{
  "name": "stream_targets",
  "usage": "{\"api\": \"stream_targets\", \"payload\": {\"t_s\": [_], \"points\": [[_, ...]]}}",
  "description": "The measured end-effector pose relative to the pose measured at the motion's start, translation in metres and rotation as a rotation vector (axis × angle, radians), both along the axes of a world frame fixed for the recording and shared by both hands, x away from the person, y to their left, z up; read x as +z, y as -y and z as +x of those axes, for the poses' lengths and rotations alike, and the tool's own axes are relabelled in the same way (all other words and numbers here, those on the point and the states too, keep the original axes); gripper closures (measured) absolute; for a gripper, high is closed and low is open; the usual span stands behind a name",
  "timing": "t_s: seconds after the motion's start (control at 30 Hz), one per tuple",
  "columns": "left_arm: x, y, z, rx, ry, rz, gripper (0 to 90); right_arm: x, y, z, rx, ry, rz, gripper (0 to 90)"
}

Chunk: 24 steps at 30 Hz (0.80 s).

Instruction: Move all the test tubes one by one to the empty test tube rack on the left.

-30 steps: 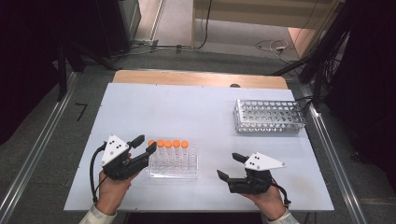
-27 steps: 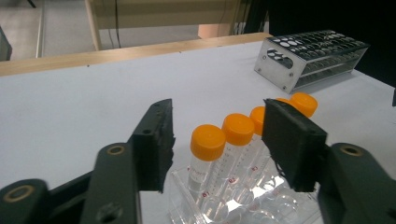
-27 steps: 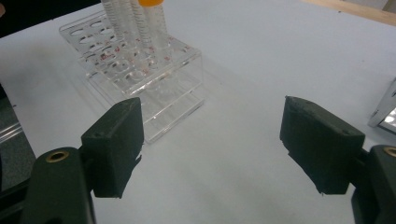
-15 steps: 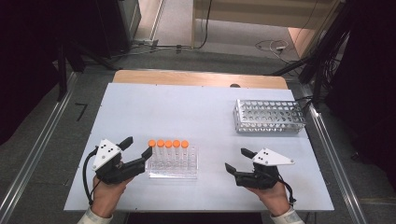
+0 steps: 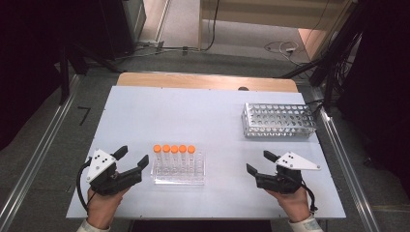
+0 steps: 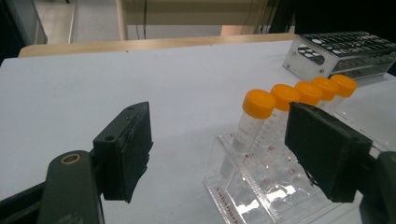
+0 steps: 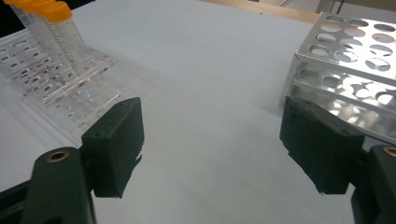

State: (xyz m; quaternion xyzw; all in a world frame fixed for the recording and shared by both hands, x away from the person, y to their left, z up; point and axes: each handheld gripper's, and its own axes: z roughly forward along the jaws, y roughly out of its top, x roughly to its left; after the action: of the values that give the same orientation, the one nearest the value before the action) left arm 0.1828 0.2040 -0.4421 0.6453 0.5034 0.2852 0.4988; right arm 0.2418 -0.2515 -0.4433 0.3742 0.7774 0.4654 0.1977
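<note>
A clear plastic rack (image 5: 178, 173) near the table's front edge holds a row of several orange-capped tubes (image 5: 174, 149). My left gripper (image 5: 133, 155) lies just left of the rack and points at it. Its jaws have just been opening and stand open with nothing between them. In the left gripper view the left gripper (image 6: 219, 135) frames bare table, with the tubes (image 6: 258, 103) behind its right jaw. My right gripper (image 5: 259, 161) is open and empty to the right of the rack. In the right gripper view the right gripper (image 7: 212, 135) stands between the clear rack (image 7: 60, 79) and a metal rack (image 7: 355, 70).
A perforated metal tube rack (image 5: 278, 120) stands at the back right of the white table (image 5: 193, 111), with nothing in its holes. A wooden strip (image 5: 203, 81) runs along the table's far edge. Cables and dark equipment lie on the floor beyond.
The left gripper has drawn back to the left, away from the clear rack, and its jaws have spread wider. The right gripper has shifted to the right.
</note>
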Motion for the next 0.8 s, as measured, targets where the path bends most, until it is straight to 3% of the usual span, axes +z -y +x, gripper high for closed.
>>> {"api": "stream_targets", "payload": {"t_s": [0.8], "points": [[-0.012,-0.026,-0.001,0.079,-0.028,-0.009,19.4,-0.001,0.048,-0.003,-0.144,0.018,0.014,20.5]]}}
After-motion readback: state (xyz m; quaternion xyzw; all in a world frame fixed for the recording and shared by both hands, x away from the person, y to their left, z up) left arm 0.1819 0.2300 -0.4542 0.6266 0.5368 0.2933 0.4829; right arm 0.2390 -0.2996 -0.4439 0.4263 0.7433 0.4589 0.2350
